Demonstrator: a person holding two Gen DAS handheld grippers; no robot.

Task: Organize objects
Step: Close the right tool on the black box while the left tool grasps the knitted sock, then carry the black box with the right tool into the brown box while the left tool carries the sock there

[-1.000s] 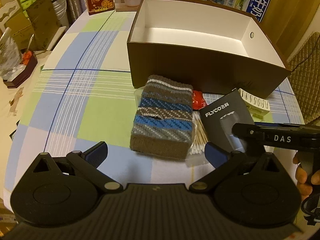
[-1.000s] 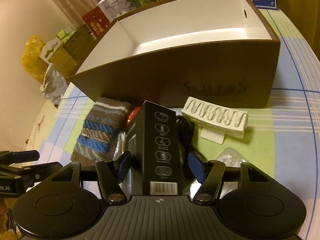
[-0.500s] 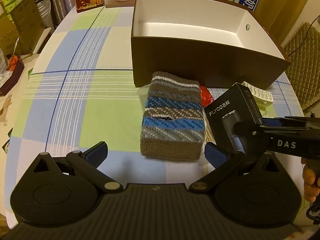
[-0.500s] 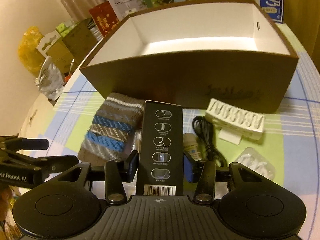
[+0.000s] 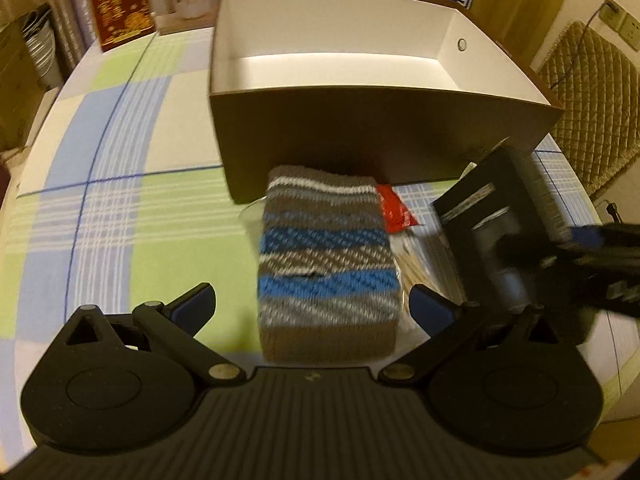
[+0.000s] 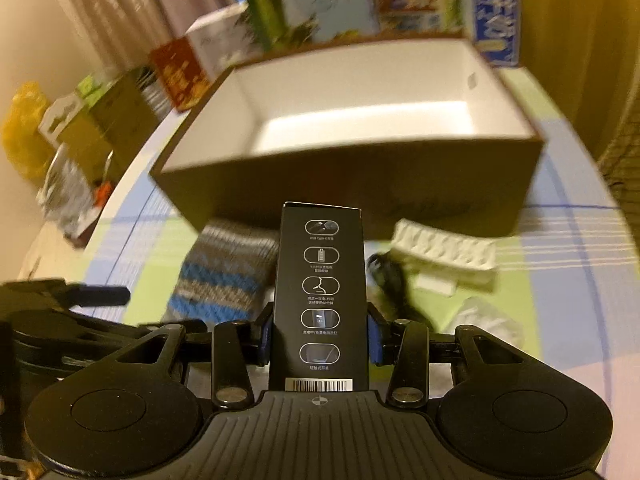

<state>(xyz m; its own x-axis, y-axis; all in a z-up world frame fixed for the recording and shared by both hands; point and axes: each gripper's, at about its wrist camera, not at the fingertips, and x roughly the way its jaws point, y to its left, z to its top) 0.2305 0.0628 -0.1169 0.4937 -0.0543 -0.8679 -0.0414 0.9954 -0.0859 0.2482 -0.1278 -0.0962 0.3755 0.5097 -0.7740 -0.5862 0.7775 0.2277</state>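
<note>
My right gripper (image 6: 319, 332) is shut on a tall black shaver box (image 6: 321, 280), held upright above the table in front of the brown open box (image 6: 360, 172) with a white, empty inside. The same black shaver box (image 5: 492, 232) and the right gripper show at the right of the left wrist view. My left gripper (image 5: 312, 308) is open, with the striped knitted pouch (image 5: 326, 264) lying between its fingers on the cloth. The brown open box (image 5: 380, 136) stands just beyond the pouch.
A red packet (image 5: 394, 210) and a bag of cotton swabs (image 5: 426, 264) lie right of the pouch. A white ridged holder (image 6: 444, 254), a black cable (image 6: 390, 280) and a clear blister pack (image 6: 486, 318) lie on the checked tablecloth (image 5: 120, 208). Cartons (image 6: 304, 0) stand behind the box.
The right gripper closed on the black shaver box and lifted it, tilting toward the brown box. The left gripper moved forward, so the pouch now sits between its open fingers.
</note>
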